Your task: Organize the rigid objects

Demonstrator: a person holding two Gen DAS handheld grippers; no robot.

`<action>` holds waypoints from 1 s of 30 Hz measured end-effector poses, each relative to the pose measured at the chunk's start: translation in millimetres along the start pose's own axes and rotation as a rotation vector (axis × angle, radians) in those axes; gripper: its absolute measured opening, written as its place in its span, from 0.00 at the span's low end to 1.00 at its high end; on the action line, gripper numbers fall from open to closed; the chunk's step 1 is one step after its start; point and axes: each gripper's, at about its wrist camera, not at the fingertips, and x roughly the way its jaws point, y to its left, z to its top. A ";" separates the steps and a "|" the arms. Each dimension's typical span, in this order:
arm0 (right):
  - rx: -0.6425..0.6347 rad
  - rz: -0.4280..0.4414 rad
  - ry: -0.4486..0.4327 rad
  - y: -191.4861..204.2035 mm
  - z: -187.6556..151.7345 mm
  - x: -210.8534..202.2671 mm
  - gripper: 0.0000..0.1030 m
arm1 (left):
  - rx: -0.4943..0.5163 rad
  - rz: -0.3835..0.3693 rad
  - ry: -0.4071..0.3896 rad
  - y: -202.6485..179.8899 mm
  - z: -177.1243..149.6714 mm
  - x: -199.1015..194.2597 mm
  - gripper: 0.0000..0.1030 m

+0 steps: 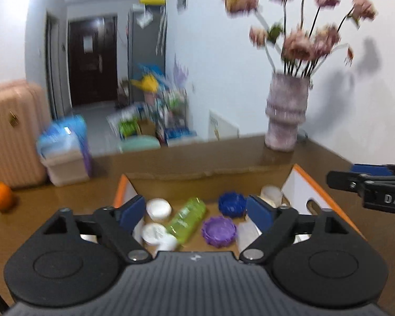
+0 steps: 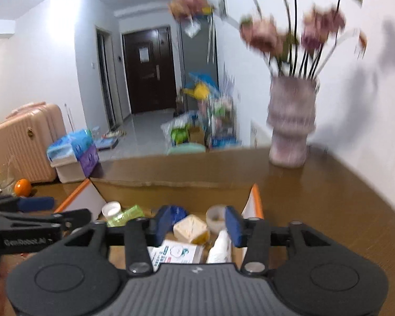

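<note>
An open cardboard box (image 1: 316, 184) with orange-edged flaps sits on the brown table. In it lie a green bottle (image 1: 188, 220), a blue lid (image 1: 231, 203), a purple lid (image 1: 219, 231) and white jars (image 1: 158, 208). My left gripper (image 1: 196, 214) hovers over the box, open and empty. My right gripper (image 2: 198, 227) is open and empty over the box's right part, above a cream block (image 2: 191, 228), a printed packet (image 2: 175, 254), a white tube (image 2: 221, 247) and a tape roll (image 2: 216, 217). The box also shows in the right wrist view (image 2: 171, 181).
A vase of pink flowers (image 1: 287, 115) stands at the table's far right corner by the wall. An orange (image 1: 0, 196) lies on the table at left. Beyond the table are a pink suitcase (image 1: 10, 131), a bin with packs (image 1: 65, 152) and hallway clutter.
</note>
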 end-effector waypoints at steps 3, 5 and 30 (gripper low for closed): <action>-0.019 -0.008 -0.062 1.7 -1.7 -32.5 0.56 | 0.016 0.022 -0.080 -0.1 -0.8 -33.4 0.92; -0.041 -0.020 -0.119 4.2 -5.4 -53.7 0.63 | 0.027 0.027 -0.122 -1.1 -4.3 -51.1 0.94; -0.022 -0.022 -0.220 32.6 -131.4 -202.9 0.81 | -0.018 0.037 -0.209 6.9 -110.1 -213.8 1.00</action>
